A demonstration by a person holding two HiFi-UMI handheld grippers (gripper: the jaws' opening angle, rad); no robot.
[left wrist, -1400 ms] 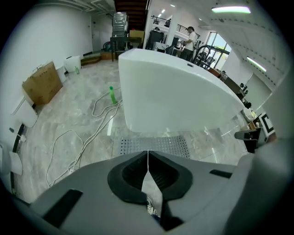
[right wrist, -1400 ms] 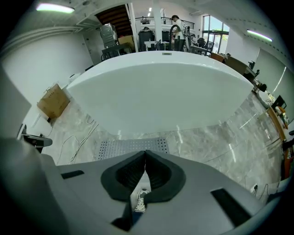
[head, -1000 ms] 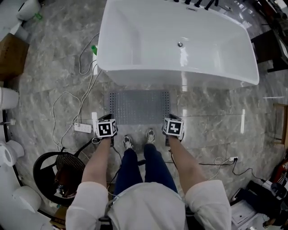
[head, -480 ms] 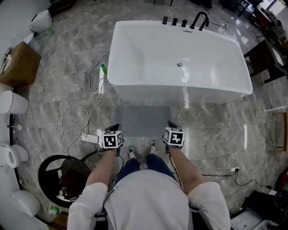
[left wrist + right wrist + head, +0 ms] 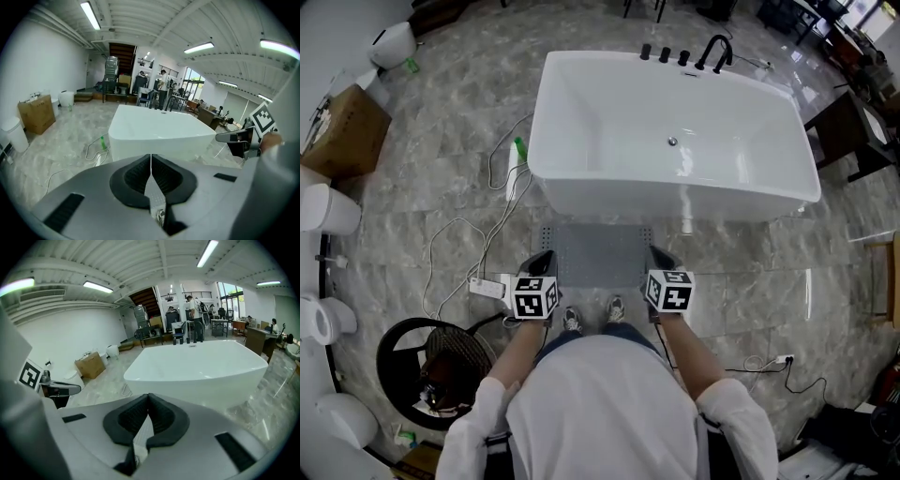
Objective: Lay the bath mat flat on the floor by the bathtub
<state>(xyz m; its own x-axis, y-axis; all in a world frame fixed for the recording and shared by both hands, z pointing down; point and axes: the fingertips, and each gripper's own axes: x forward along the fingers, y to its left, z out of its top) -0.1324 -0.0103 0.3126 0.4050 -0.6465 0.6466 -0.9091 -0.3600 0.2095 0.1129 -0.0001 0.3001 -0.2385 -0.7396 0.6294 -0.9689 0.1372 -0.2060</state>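
Note:
The grey dotted bath mat (image 5: 598, 253) lies on the marble floor against the front of the white bathtub (image 5: 675, 150). My left gripper (image 5: 544, 257) is shut on the mat's near left corner and my right gripper (image 5: 654, 253) on its near right corner, holding that edge up off the floor. In the left gripper view the jaws (image 5: 151, 157) meet with a strip of dotted mat (image 5: 154, 194) pinched between them, the bathtub (image 5: 159, 129) beyond. The right gripper view shows its jaws (image 5: 148, 397) shut on the mat (image 5: 142, 437) in the same way.
White cables (image 5: 469, 244) and a power strip (image 5: 486, 288) lie on the floor left of the mat, a green bottle (image 5: 521, 147) by the tub's left end. A black round fan (image 5: 431, 361) stands near left, a cardboard box (image 5: 342, 131) far left. My shoes (image 5: 572, 321) are just behind the mat.
Both grippers have risen together with the mat's near edge in them, and the person has straightened up. The mat's far edge stays by the tub.

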